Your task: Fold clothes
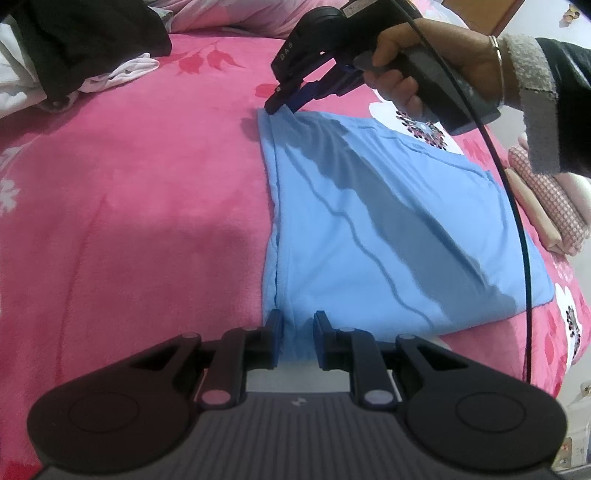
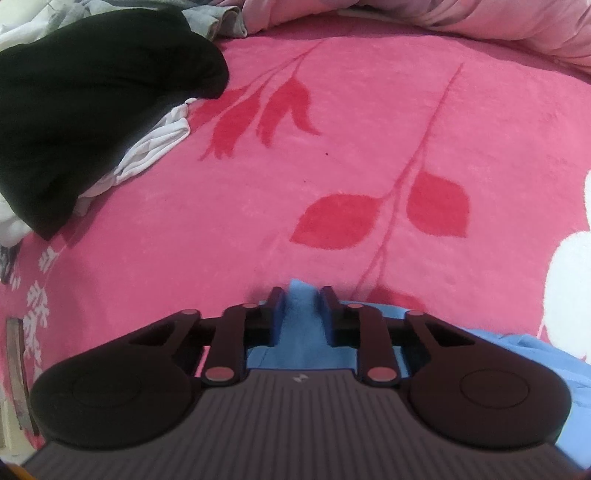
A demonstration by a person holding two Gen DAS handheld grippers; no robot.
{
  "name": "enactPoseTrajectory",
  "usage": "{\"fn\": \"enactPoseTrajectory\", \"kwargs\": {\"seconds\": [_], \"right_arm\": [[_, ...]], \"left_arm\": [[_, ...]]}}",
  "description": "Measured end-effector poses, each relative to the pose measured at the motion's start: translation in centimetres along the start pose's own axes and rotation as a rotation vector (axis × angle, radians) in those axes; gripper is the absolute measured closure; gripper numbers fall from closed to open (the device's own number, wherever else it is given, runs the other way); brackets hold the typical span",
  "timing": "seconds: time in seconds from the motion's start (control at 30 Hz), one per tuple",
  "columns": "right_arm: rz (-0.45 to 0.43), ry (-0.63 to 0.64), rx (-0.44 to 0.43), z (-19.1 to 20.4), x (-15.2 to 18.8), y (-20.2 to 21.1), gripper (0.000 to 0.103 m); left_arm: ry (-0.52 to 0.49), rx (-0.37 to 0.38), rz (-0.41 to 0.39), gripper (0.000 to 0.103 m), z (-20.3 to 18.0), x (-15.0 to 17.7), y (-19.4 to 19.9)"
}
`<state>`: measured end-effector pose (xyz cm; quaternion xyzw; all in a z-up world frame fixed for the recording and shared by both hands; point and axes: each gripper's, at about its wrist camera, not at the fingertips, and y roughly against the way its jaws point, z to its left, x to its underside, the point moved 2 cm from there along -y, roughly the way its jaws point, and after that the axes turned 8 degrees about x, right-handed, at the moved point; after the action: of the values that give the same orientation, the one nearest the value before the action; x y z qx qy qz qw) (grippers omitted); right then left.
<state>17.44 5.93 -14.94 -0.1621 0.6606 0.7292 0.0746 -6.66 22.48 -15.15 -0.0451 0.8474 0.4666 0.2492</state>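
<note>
A light blue garment (image 1: 388, 221) lies folded flat on the pink floral blanket (image 1: 129, 184). My left gripper (image 1: 297, 332) sits at its near left corner, jaws slightly apart with blue cloth between the pads. My right gripper (image 1: 280, 105) is at the far left corner, fingers down on the cloth. In the right wrist view the right gripper (image 2: 301, 306) has a fold of the blue garment (image 2: 299, 328) between its jaws, which stand a little apart.
A pile of black and white clothes (image 1: 74, 55) lies at the back left, also in the right wrist view (image 2: 92, 110). Folded checked and beige clothes (image 1: 546, 206) are stacked at the right. A pink quilt (image 2: 480, 22) is bunched behind.
</note>
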Motion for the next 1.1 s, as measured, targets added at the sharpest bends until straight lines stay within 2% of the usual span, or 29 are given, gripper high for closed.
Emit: {"fn": "enactPoseTrajectory", "kwargs": {"seconds": [0.03,0.17,0.43,0.7,0.87,1.1], "right_arm": [[-0.008,-0.001,0.001,0.0,0.0,0.1,0.095],[-0.044,-0.018,-0.003,-0.4,0.3,1.0,0.098],[-0.115,-0.015,-0.072,-1.0,0.6,3.4,0.099],[-0.103,0.045,-0.122,-0.7,0.6,4.6,0.099],[-0.055,0.074,-0.135,0.1,0.8,3.0,0.099],[-0.047,0.109,-0.113,0.7,1.3,1.4,0.099]], "left_arm": [[0.005,0.001,-0.004,0.085,0.1,0.0,0.0],[0.026,0.006,-0.015,0.098,0.5,-0.1,0.2],[0.121,0.085,-0.059,0.100,1.3,-0.4,1.9],[0.186,0.152,-0.058,0.100,2.0,-0.2,3.7],[0.206,0.152,-0.041,0.100,2.4,0.2,3.5],[0.202,0.134,-0.021,0.100,2.7,0.6,3.0]]}}
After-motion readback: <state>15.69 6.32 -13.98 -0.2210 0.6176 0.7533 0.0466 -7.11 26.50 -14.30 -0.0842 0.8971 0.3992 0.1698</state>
